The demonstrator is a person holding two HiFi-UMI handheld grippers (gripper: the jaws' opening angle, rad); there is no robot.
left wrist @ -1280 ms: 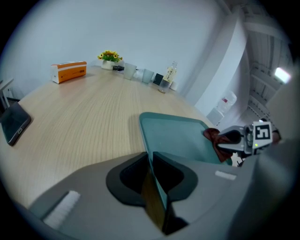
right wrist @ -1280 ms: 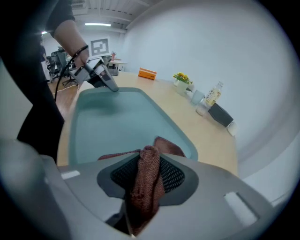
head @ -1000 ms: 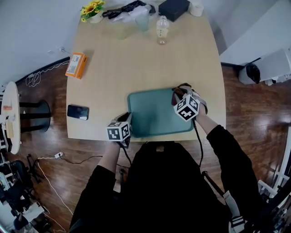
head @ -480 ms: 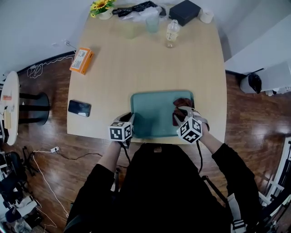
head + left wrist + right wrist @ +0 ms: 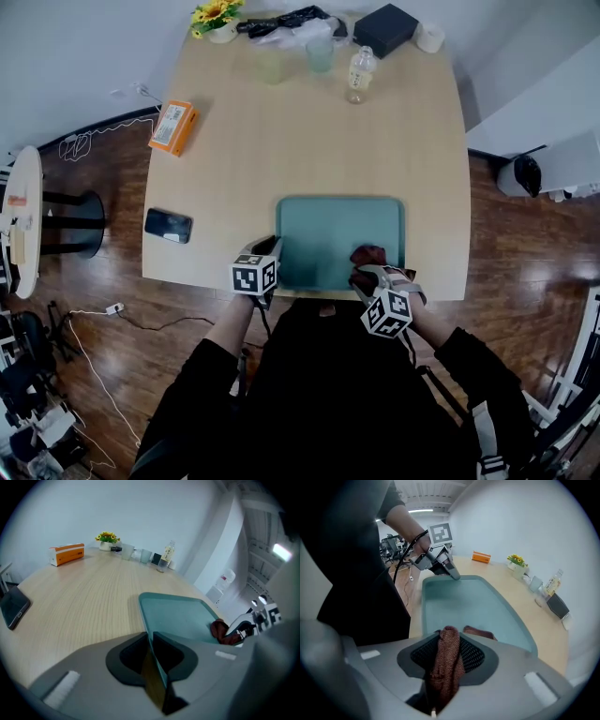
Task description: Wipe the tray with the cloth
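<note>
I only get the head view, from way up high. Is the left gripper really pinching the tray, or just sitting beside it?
Observer: It is really pinching. The left gripper view shows the left gripper shut on the tray, with the thin rim at the tray's near left corner running right between its jaws.
Operator: And the red blob by the other one, is that being held too?
Observer: Yes. In the right gripper view the right gripper is shut on the cloth. It is a reddish-brown knit, bunched up between the jaws, and a bit of it pokes out past them over the tray.
</note>
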